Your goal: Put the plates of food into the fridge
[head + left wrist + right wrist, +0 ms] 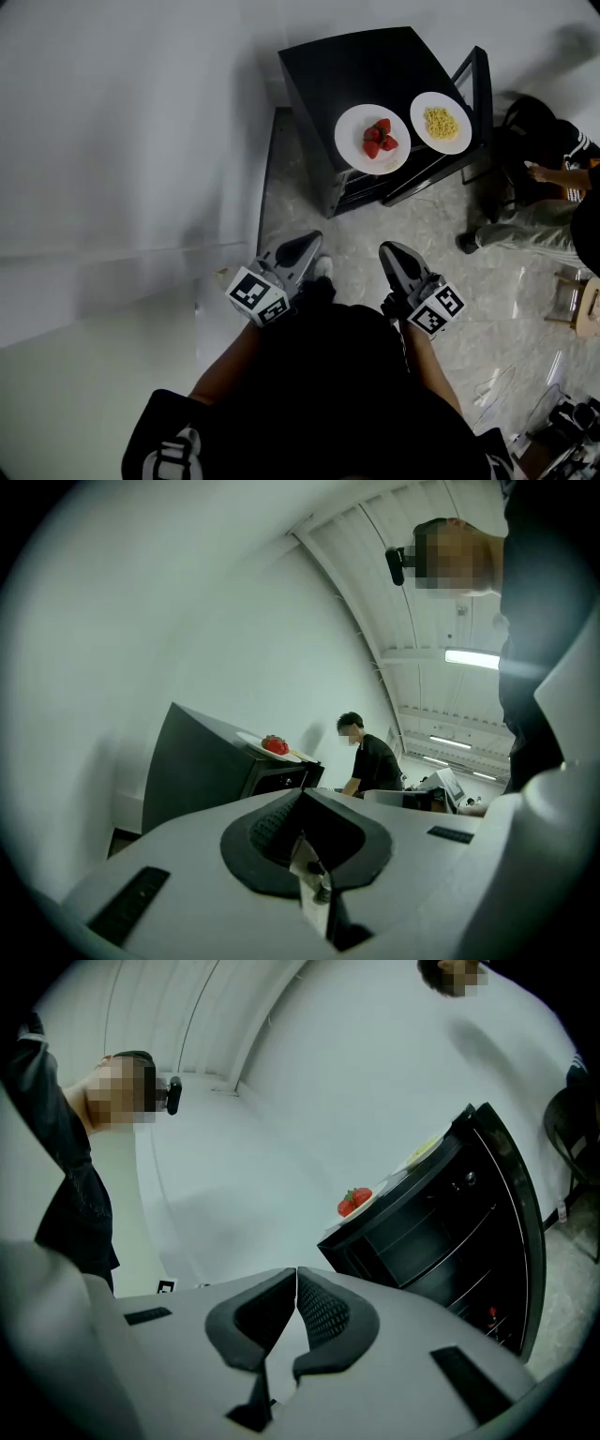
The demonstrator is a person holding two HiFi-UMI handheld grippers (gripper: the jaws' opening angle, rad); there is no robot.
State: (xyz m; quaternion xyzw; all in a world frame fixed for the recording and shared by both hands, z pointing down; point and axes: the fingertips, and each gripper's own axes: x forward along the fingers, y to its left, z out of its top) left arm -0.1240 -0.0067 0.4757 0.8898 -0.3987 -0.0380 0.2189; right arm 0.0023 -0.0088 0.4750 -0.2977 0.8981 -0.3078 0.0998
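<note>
Two white plates stand side by side on a black cabinet (361,66): a plate of strawberries (372,138) and a plate of yellow food (441,123). My left gripper (306,247) and right gripper (394,253) are held level over the floor, short of the cabinet's front, both shut and empty. In the left gripper view the left gripper (302,794) points at the cabinet (197,761), with the strawberries (274,745) on top. The right gripper (296,1271) has its pads together, with the strawberries (354,1201) up to the right.
A white wall (122,122) runs along the left. A person in dark clothes (539,187) sits on the floor right of the cabinet. A wooden stool (581,300) and cables (506,384) lie at the right edge. Marbled floor (352,234) lies between me and the cabinet.
</note>
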